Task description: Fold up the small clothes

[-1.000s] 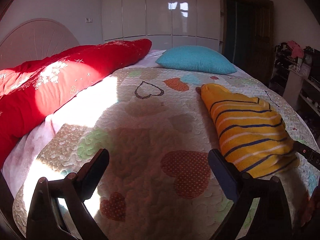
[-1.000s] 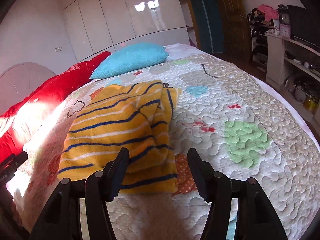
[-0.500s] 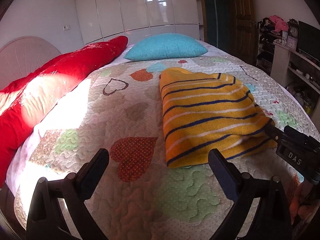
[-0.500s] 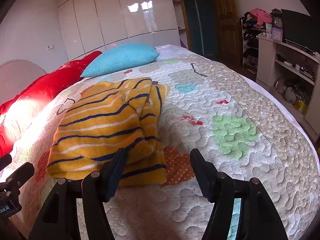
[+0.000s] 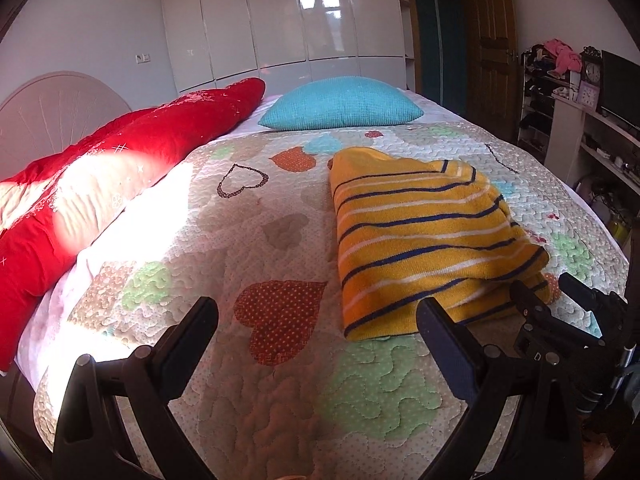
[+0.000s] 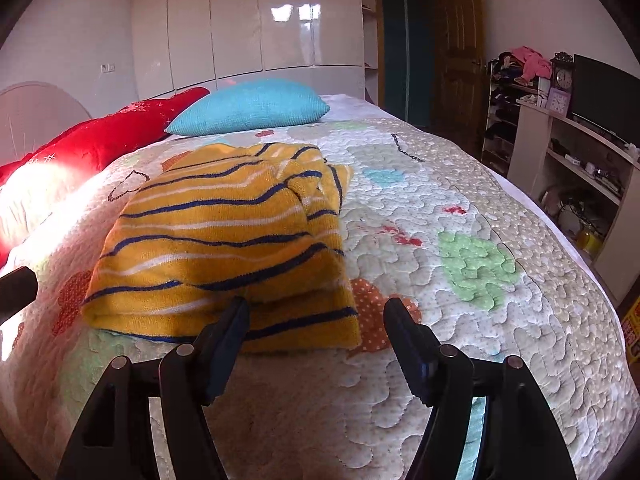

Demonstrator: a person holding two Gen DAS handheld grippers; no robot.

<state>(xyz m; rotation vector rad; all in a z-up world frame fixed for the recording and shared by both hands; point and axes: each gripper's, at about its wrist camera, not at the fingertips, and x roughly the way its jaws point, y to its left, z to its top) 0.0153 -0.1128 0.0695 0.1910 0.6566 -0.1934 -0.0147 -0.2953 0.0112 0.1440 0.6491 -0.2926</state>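
A yellow knit garment (image 5: 420, 236) with blue and white stripes lies folded in layers on the quilted bedspread (image 5: 256, 248). It also shows in the right wrist view (image 6: 224, 248). My left gripper (image 5: 318, 320) is open and empty, above the quilt just left of the garment's near edge. My right gripper (image 6: 316, 316) is open and empty, with its jaws at the garment's near right corner. The right gripper also shows in the left wrist view (image 5: 560, 308), at the garment's near right.
A blue pillow (image 5: 340, 104) and a red duvet (image 5: 132, 152) lie at the back and left of the bed. White wardrobes (image 5: 280, 20) stand behind. Shelves (image 6: 580, 152) with clutter stand to the right of the bed.
The left wrist view has swung right, bringing the garment closer to centre. The right gripper has drawn back slightly from the garment. Both stay open.
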